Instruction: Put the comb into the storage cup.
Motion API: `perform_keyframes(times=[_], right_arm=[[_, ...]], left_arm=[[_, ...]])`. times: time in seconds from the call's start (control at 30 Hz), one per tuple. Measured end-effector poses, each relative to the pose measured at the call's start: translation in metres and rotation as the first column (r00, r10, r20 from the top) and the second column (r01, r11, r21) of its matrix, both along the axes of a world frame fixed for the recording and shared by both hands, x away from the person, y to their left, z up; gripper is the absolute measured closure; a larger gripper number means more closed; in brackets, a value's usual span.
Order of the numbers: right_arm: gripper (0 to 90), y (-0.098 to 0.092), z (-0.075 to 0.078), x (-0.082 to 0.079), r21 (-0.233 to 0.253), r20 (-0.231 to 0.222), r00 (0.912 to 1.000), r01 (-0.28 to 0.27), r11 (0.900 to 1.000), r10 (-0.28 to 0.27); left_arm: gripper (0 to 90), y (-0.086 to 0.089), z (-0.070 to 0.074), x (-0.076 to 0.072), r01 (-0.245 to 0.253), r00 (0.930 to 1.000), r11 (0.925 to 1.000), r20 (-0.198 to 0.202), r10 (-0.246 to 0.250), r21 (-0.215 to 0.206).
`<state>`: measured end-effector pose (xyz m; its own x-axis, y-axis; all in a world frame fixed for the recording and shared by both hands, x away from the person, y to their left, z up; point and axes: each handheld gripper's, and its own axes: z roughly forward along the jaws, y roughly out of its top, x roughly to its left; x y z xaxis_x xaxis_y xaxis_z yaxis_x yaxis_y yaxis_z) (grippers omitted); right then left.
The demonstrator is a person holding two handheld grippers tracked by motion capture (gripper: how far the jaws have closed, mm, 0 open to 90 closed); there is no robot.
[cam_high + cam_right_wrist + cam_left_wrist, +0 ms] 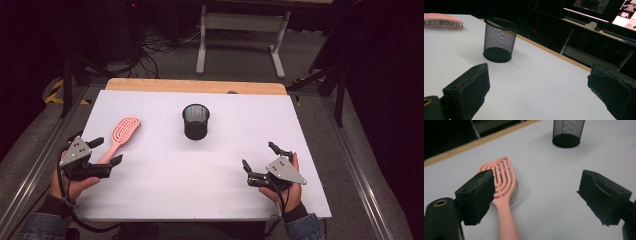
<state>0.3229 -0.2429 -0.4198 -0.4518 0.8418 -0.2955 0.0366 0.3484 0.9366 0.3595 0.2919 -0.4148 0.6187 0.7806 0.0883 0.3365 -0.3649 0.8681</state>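
High view: the left gripper [107,151], jaws spread wide, straddles the handle of a pink hairbrush [121,135] lying flat on the white table [200,190]. Ahead stands a black mesh cup [195,121]. Farther right, the right gripper [261,158] rests open, holding nothing.

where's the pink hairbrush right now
In the high view the pink hairbrush lies flat on the left side of the white table, left of the black mesh cup, its handle between the open jaws of the left tool.
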Motion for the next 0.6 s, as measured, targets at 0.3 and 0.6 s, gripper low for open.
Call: perform_keyframes(times=[0.3, 0.6], right_arm=[[4.2, 0.000, -0.003, 0.003, -0.004, -0.024, 0.9997, -0.004, 1.000, 0.004], [4.4, 0.000, -0.005, 0.004, -0.011, -0.042, 0.9991, -0.010, 1.000, 0.009]], left_arm=[[11.7, 0.015, 0.007, 0.031, -0.058, 0.9878, 0.9941, -0.139, 0.070, 0.092], [11.5, 0.009, 0.004, 0.057, -0.041, 0.9598, 0.9856, -0.268, 0.085, 0.164]])
